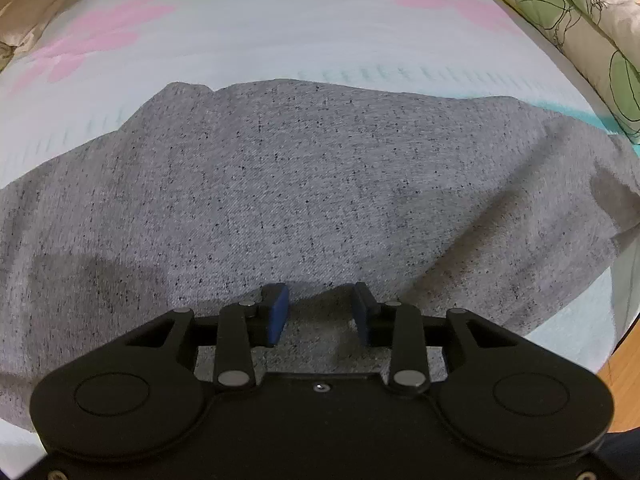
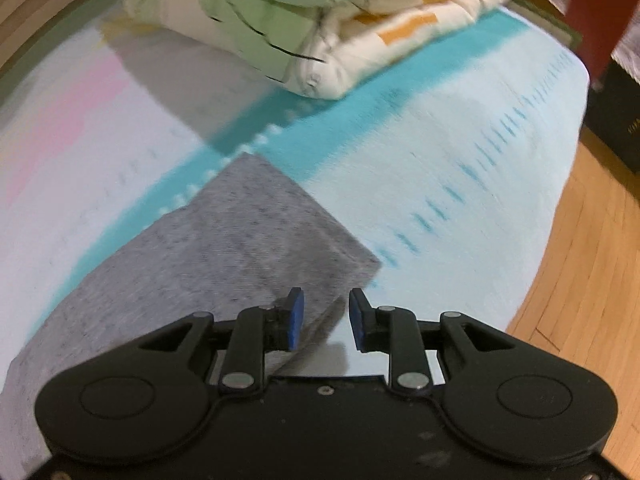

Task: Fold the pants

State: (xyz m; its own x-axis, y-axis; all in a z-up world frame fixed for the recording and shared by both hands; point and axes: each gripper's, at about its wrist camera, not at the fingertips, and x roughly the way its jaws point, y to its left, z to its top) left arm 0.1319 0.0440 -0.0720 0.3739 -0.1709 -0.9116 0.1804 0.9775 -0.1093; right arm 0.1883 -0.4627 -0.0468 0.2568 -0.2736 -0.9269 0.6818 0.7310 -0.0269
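The grey speckled pants (image 1: pixel 280 184) lie spread on the bed, filling most of the left wrist view. My left gripper (image 1: pixel 320 312) is open, its blue pads just above the cloth near the near edge, holding nothing. In the right wrist view one end of the pants (image 2: pixel 248 236) ends in a square corner on the sheet. My right gripper (image 2: pixel 326 316) is open and empty over the pants' near edge, with the left pad above cloth and the right pad above bare sheet.
The bed has a pale blue sheet (image 1: pixel 280 32) with pink and yellow flowers and a teal stripe (image 2: pixel 360 112). A folded floral quilt (image 2: pixel 304 12) lies at the far side; it also shows in the left wrist view (image 1: pixel 580 12). Wooden floor (image 2: pixel 580 280) lies past the bed's right edge.
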